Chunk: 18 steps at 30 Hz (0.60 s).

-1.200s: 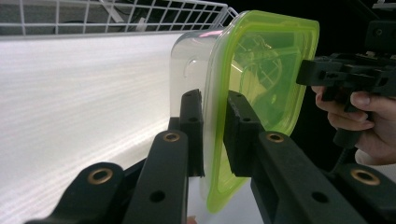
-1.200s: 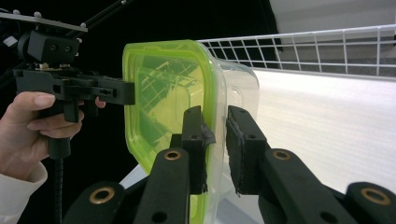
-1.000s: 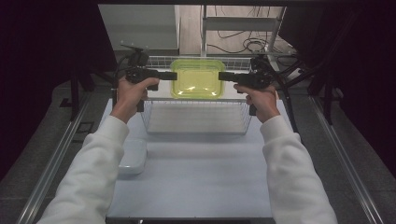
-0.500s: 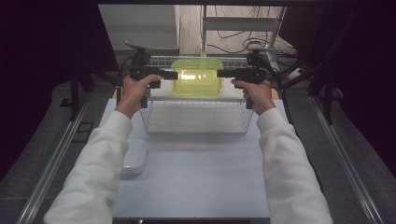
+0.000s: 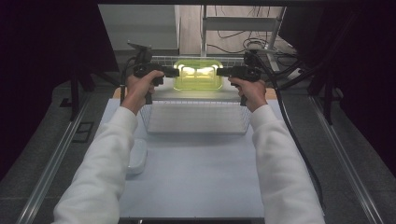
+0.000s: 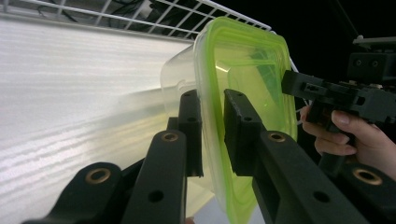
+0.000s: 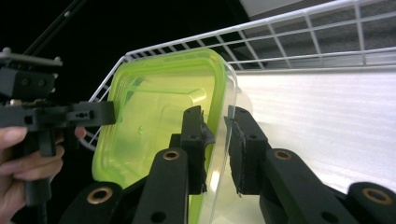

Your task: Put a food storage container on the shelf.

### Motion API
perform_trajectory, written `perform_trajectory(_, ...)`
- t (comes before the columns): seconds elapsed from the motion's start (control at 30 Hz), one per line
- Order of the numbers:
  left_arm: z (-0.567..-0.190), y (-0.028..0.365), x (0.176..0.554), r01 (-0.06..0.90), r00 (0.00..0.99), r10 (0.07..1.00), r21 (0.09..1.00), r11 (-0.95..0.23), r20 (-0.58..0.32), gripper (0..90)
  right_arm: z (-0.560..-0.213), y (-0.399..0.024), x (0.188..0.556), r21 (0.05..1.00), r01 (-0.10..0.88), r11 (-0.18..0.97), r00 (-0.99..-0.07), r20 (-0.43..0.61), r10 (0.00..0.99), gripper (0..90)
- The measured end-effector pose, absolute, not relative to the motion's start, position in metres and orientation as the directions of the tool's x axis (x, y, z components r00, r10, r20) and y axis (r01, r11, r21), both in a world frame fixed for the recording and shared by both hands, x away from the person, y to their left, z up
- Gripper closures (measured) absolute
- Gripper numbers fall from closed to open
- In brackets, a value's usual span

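A clear plastic container with a yellow-green lid (image 5: 198,74) hangs level over the far part of a white wire basket (image 5: 196,132). My left gripper (image 5: 176,71) is shut on its left rim, and in the left gripper view the gripper (image 6: 212,100) has the lid's edge (image 6: 247,70) between its pads. My right gripper (image 5: 218,72) is shut on the opposite rim; in the right gripper view the gripper (image 7: 215,116) pinches lid and clear wall (image 7: 154,112). Both pairs of jaws have just been opening slightly, with the rim still between them.
The basket has a white ribbed liner (image 6: 70,93) and wire walls (image 7: 303,32). A pale rounded dish (image 5: 135,156) lies on the light blue table (image 5: 196,182) by the left sleeve. Metal rails run along both sides, and cables and a shelf frame (image 5: 243,23) stand behind.
Both hands have carried the container away from the person and a little lower, toward the far end of the basket. The grip on both rims holds.
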<state>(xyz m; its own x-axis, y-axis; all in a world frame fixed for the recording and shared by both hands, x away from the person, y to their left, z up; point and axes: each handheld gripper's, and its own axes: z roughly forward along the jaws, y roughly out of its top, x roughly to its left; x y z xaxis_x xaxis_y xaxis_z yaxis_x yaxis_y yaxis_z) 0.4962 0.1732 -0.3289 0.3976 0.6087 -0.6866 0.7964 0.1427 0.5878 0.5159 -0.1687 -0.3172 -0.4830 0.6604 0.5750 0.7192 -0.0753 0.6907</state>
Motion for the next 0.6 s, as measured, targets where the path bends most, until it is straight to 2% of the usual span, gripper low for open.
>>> perform_trajectory(0.27, -0.337, 0.174, 0.505, 0.812, 0.360, 0.591, 0.554, 0.182, -0.722, 74.0, -0.327, -0.166, 0.526, 0.646, 0.751, -0.137, -0.416, 0.624, 0.662, 73.0)
perform_trajectory(0.6, -0.341, 0.174, 0.507, 0.809, 0.367, 0.584, 0.559, 0.185, -0.724, 71.6, -0.331, -0.165, 0.528, 0.630, 0.759, -0.165, -0.397, 0.647, 0.651, 71.1)
